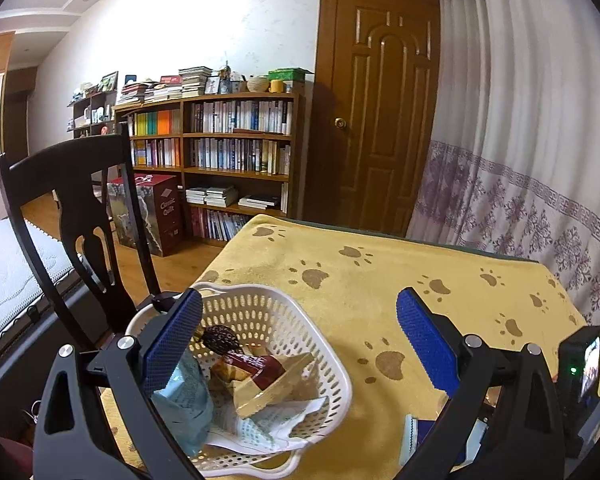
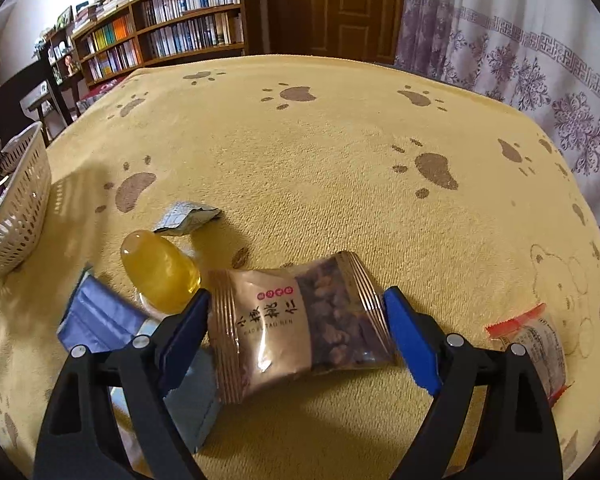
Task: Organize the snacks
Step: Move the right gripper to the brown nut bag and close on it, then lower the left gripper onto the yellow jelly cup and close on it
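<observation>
Tan foil with a clear window full of brown nut pieces makes up the walnut snack packet (image 2: pixel 300 320), which lies on the yellow paw-print tablecloth (image 2: pixel 340 160) directly between the blue-padded fingers of the right gripper (image 2: pixel 298 330). The jaws stand wide, one pad at each crimped end of the packet, close to or just touching it; a firm grip cannot be confirmed.

Around this packet lie four more loose items: one amber jelly cup (image 2: pixel 160 270) just to its left, one crumpled silver wrapper (image 2: pixel 188 218) beyond the cup, one blue and grey flat pouch (image 2: pixel 112 320) partly under the left finger, and one clear packet with red edges (image 2: pixel 540 344) to the right.

One white perforated plastic basket (image 1: pixel 324 344) sits at the table's left edge. The left gripper (image 1: pixel 300 336) hovers over it, jaws wide apart and holding nothing. Inside the basket at least four packets are heaped: one pale teal bag (image 1: pixel 184 404), one white printed wrapper (image 1: pixel 268 428), one tan packet (image 1: pixel 272 388) and one dark red packet (image 1: pixel 252 362).
</observation>
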Demonstrator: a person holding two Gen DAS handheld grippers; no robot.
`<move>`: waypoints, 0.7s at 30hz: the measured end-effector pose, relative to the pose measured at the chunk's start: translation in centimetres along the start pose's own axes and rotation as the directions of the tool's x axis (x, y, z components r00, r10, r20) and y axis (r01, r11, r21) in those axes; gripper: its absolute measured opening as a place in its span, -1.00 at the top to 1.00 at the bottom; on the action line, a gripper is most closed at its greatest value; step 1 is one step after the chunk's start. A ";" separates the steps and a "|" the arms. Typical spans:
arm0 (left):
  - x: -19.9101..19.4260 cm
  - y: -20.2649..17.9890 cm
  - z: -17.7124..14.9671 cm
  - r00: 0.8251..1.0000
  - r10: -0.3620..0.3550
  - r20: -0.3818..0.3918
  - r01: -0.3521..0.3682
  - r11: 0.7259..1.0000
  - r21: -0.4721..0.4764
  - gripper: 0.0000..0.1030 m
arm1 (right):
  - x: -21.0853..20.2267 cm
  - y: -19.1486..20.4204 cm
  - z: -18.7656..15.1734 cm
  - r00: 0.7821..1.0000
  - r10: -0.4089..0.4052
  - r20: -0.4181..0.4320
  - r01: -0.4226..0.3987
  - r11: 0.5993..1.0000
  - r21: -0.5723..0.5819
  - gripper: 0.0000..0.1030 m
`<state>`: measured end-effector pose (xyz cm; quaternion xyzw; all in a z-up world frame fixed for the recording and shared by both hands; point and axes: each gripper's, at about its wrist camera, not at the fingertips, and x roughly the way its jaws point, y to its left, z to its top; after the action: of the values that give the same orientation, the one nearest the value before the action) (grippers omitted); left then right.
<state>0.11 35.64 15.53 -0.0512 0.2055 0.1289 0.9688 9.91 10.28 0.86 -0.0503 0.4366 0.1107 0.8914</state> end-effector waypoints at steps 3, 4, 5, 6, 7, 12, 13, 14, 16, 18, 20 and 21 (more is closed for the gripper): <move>0.1 -0.6 -0.2 1.000 -0.010 -0.003 0.010 1.000 0.018 -0.92 | -0.1 -0.1 0.0 1.000 -0.003 0.005 0.003 1.000 0.002 -0.59; 0.1 -0.8 -0.2 1.000 -0.013 -0.004 0.013 1.000 0.024 -0.92 | -0.1 -0.2 -0.1 1.000 -0.005 0.007 0.005 1.000 0.002 -0.56; 0.1 -1.1 -0.3 1.000 -0.017 -0.006 0.017 0.999 0.030 -0.92 | -0.3 -0.2 -0.1 1.000 -0.006 0.010 0.006 1.000 0.001 -0.53; 0.2 -1.3 -0.4 1.000 -0.021 -0.009 0.021 0.999 0.036 -0.92 | -0.4 -0.2 -0.2 1.000 -0.010 0.015 0.010 1.000 0.002 -0.48; 0.3 -1.4 -0.4 1.000 -0.022 -0.011 0.023 0.999 0.039 -0.92 | -0.5 -0.3 -0.3 1.000 -0.012 0.018 0.012 1.000 0.003 -0.46; 0.7 -2.3 -0.9 0.999 -0.035 -0.027 0.036 0.997 0.064 -0.92 | -1.5 -1.0 -1.3 0.999 -0.013 0.048 0.011 0.999 0.044 -0.38; 0.8 -2.5 -1.0 0.999 -0.036 -0.029 0.038 0.997 0.069 -0.92 | -1.7 -1.3 -1.4 0.998 -0.012 0.054 0.009 0.998 0.055 -0.21; 0.9 -2.7 -1.1 0.999 -0.040 -0.032 0.042 0.996 0.077 -0.92 | -2.1 -1.6 -1.6 0.998 -0.009 0.062 0.005 0.998 0.070 -0.21; 1.1 -3.4 -1.3 0.998 -0.052 -0.040 0.055 0.994 0.093 -0.92 | -2.4 -2.3 -2.1 0.998 -0.001 0.066 -0.005 0.995 0.100 -0.20; 1.3 -3.9 -1.7 0.996 -0.066 -0.051 0.072 0.992 0.106 -0.92 | -2.7 -2.6 -2.6 0.997 0.008 0.071 -0.016 0.994 0.112 -0.19; 1.6 -4.6 -2.1 0.995 -0.081 -0.066 0.089 0.989 0.121 -0.92 | -3.0 -2.9 -2.9 0.997 0.009 0.076 -0.018 0.992 0.123 -0.18; 1.8 -5.0 -2.4 0.993 -0.089 -0.074 0.098 0.986 0.132 -0.92 | -3.2 -3.1 -3.0 0.997 0.013 0.080 -0.023 0.992 0.127 -0.18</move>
<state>2.15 30.92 12.88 0.0007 0.2441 0.0673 0.9674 6.43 6.26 1.47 0.0152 0.4075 0.0924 0.9084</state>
